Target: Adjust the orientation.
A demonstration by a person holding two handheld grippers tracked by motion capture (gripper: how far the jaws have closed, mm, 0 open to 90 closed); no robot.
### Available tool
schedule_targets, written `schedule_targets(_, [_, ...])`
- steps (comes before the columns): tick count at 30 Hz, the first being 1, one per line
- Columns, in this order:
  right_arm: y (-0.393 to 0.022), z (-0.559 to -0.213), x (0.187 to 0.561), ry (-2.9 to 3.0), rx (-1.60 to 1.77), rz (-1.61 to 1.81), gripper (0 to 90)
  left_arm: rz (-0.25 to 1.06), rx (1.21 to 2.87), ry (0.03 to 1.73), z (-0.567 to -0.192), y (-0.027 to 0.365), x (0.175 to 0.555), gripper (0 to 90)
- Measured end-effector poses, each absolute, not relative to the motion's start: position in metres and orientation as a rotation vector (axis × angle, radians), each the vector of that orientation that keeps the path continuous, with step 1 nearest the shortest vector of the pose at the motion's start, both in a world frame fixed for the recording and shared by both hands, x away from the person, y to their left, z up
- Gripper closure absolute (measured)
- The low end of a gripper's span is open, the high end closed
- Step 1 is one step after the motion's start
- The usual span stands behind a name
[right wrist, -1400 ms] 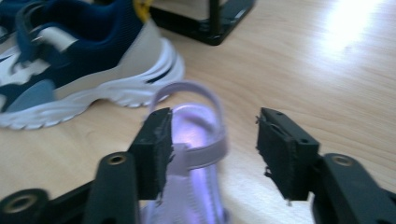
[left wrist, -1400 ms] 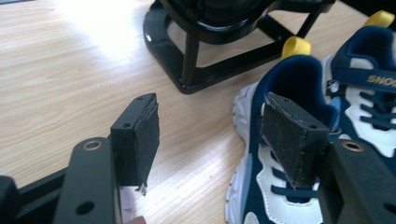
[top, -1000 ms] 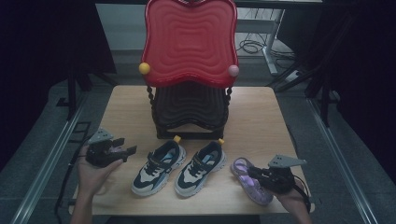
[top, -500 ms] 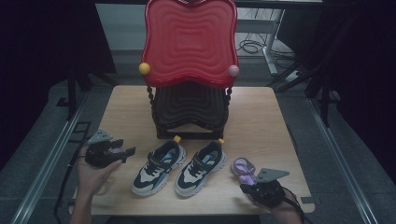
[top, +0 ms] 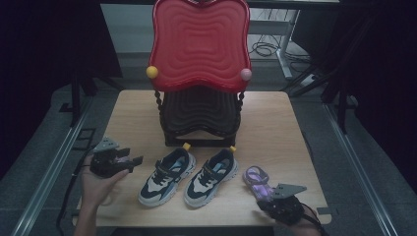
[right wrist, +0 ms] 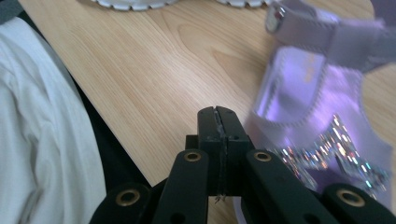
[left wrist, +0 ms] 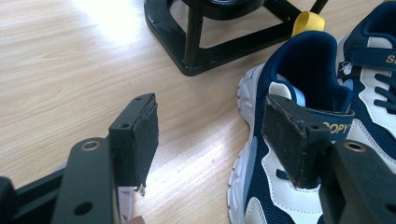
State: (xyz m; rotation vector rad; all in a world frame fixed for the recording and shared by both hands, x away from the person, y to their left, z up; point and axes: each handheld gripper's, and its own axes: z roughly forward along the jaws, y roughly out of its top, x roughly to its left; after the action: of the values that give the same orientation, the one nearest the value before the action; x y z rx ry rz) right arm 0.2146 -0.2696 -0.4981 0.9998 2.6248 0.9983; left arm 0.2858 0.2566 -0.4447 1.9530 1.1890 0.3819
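Lilac glittery strapped sandal (right wrist: 322, 121)

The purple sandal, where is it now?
In the high view, the purple sandal lies near the table's front right, right of the sneakers, beside the shut right gripper.

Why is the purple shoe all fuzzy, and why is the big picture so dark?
In the right gripper view the purple sandal sits very close and looks smeared and soft. The high view is dim, with black surroundings beyond the table. In the left gripper view a bright glare patch washes out the wood near the black stand.
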Motion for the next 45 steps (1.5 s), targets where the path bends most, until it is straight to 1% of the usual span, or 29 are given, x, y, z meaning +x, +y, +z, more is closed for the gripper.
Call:
schedule_targets(5, [-0.278,-0.503,0.216,2.618,1.034,0.986,89.0,0.376,1.955,1.191,-0.446,0.256,0.287,36.3])
schedule_targets(25, [-0.304,-0.502,0.222,2.554,1.115,0.974,89.1,0.407,1.934,1.187,-0.438,0.265,0.279,36.2])
schedule_targets(45, [-0.317,-0.498,0.227,2.507,1.155,0.902,89.1,0.42,1.919,1.183,-0.433,0.27,0.274,36.2])
